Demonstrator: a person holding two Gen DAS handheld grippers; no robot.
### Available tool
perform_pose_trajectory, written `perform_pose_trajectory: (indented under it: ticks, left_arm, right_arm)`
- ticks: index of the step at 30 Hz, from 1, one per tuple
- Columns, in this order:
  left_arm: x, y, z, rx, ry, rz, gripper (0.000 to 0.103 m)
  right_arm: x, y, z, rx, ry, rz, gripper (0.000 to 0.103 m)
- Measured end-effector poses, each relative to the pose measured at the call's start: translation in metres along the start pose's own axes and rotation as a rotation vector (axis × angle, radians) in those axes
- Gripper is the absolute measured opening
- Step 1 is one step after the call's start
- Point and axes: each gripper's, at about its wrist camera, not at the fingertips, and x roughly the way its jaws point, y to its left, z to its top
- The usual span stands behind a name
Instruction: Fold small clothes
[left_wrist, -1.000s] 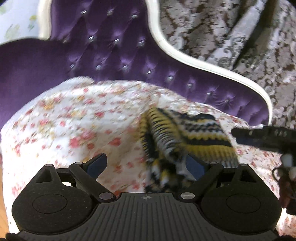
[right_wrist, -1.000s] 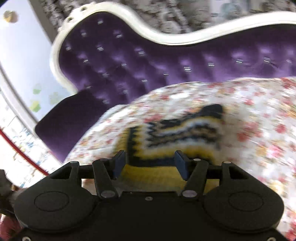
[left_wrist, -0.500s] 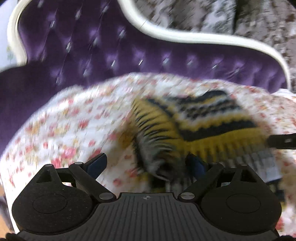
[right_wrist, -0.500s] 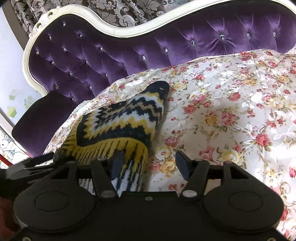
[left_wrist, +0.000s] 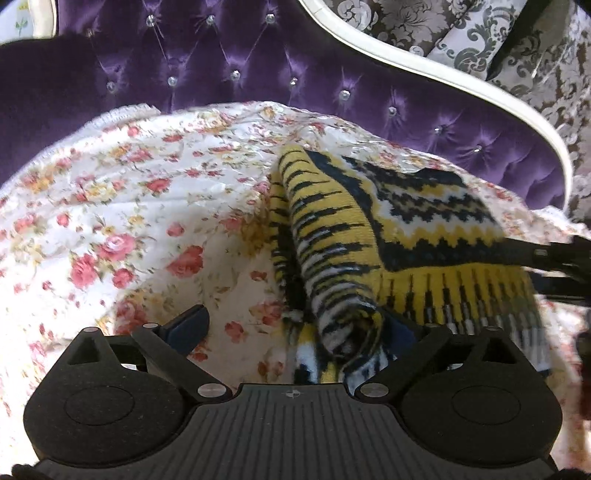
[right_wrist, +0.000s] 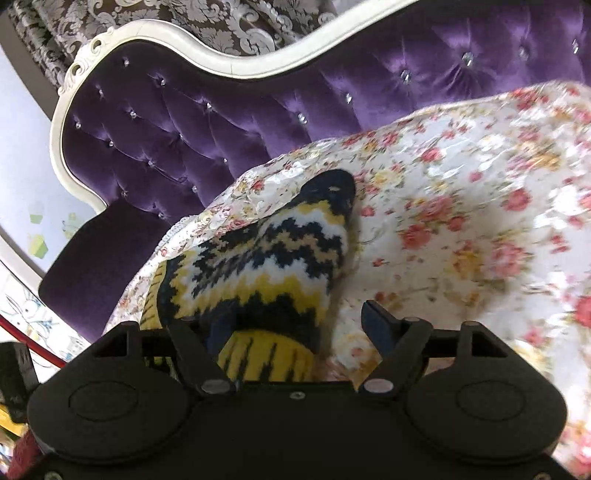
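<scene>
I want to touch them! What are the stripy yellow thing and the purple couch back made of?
The stripy yellow garment looks like thick knitted yarn, maybe wool: you can see chunky zigzag stitches and a fuzzy, matte surface. The purple backrest looks like shiny velvet or satin: it gleams in folds, pinched by sparkly crystal-like buttons.

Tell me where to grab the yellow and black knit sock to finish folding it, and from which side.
Take the knit sock at its ribbed striped cuff end nearest the left gripper, where the fabric bunches into a thick fold. Come in low from the near side, along the floral cover, so that the open fingers straddle that raised edge. The flat far toe lies harder to pinch.
</scene>
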Motion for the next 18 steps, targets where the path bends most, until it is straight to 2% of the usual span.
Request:
perform_pose_trajectory:
  ticks: [4, 10, 11, 12, 15, 18]
  left_arm:
    - [-0.003, 0.003, -0.005, -0.060, 0.053, -0.105, 0.097]
    - [-0.001, -0.008, -0.015, -0.070, 0.096, -0.246, 0.096]
    - [0.001, -0.009, -0.015, -0.084, 0.099, -0.277, 0.093]
    - [0.003, -0.009, -0.015, -0.110, 0.101, -0.312, 0.079]
    - [0.009, -0.007, -0.012, -0.175, 0.131, -0.382, 0.056]
    - [0.006, -0.008, -0.013, -0.216, 0.141, -0.433, 0.055]
  right_arm:
    - [0.020, 0.000, 0.001, 0.022, 0.028, 0.041, 0.078]
    - [0.034, 0.000, -0.002, 0.056, 0.028, 0.100, 0.080]
    - [0.035, -0.001, -0.002, 0.058, 0.029, 0.103, 0.080]
    - [0.034, -0.001, -0.001, 0.058, 0.034, 0.105, 0.080]
    - [0.029, 0.004, 0.002, 0.021, 0.053, 0.076, 0.058]
    - [0.018, 0.012, 0.003, -0.001, 0.064, 0.059, 0.051]
